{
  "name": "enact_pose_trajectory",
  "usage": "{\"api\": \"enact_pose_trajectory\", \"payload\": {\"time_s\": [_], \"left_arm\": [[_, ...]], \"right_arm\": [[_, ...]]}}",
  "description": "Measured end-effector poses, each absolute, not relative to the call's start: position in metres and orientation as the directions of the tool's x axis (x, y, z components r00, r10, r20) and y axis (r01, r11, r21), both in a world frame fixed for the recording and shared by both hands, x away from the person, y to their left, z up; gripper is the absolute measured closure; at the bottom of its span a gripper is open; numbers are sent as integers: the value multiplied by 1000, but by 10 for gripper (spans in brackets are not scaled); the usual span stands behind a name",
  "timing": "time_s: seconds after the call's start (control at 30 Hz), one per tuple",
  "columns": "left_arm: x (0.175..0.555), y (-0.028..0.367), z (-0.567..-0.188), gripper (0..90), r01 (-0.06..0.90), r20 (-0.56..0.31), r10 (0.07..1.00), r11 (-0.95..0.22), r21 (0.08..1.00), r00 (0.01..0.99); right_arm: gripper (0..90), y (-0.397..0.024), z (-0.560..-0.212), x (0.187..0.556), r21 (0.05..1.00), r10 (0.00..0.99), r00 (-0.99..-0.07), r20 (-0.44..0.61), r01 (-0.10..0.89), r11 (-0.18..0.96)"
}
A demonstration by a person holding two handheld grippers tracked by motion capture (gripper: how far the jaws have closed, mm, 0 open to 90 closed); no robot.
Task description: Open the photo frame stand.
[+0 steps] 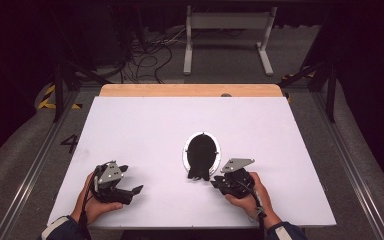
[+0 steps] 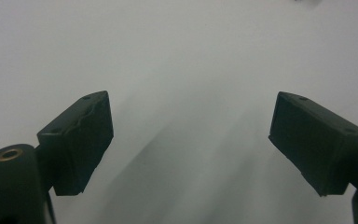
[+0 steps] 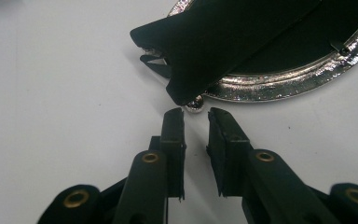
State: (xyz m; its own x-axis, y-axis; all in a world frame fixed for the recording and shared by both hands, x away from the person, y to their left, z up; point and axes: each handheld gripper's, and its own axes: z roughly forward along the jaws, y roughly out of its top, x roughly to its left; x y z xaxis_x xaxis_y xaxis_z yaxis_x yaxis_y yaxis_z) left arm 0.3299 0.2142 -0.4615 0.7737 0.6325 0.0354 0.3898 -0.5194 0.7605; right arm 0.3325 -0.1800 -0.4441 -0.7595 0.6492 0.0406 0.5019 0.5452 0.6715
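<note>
The purse [image 3: 242, 42] is lying mid-table, its silver clasp ball [image 3: 195, 104] sitting just beyond the right gripper [image 3: 196, 116], whose jaws are standing narrowly apart, clamping nothing. The left gripper [image 2: 191, 135] is gaping wide.

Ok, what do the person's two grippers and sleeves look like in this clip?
Both the left gripper and the right gripper are black, each with a grey three-cornered plate on top and a dark cable trailing back over the hand. The jaws end in flat, blocky black pads, and brass-coloured rivets show on the arms behind them. The sleeves are dark with a pale stripe.
</note>
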Motion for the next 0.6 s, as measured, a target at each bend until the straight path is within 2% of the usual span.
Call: {"api": "enact_pose_trajectory", "payload": {"time_s": [0.23,0.37,0.5,0.6], "left_arm": [[330,213,-460,162,380,34,631,-509,772,775],[332,213,-463,162,393,30,630,-520,758,776],[331,212,-462,163,386,38,626,-526,758,779],[330,212,-462,165,388,36,625,-527,756,779]], "right_arm": [[663,-171,-446,331,659,663,-748,29,513,550],[708,-161,-449,332,649,680,-733,-13,511,563],[750,-161,-450,334,658,678,-735,-10,505,558],[825,-162,-450,333,660,678,-735,-13,503,558]]}}
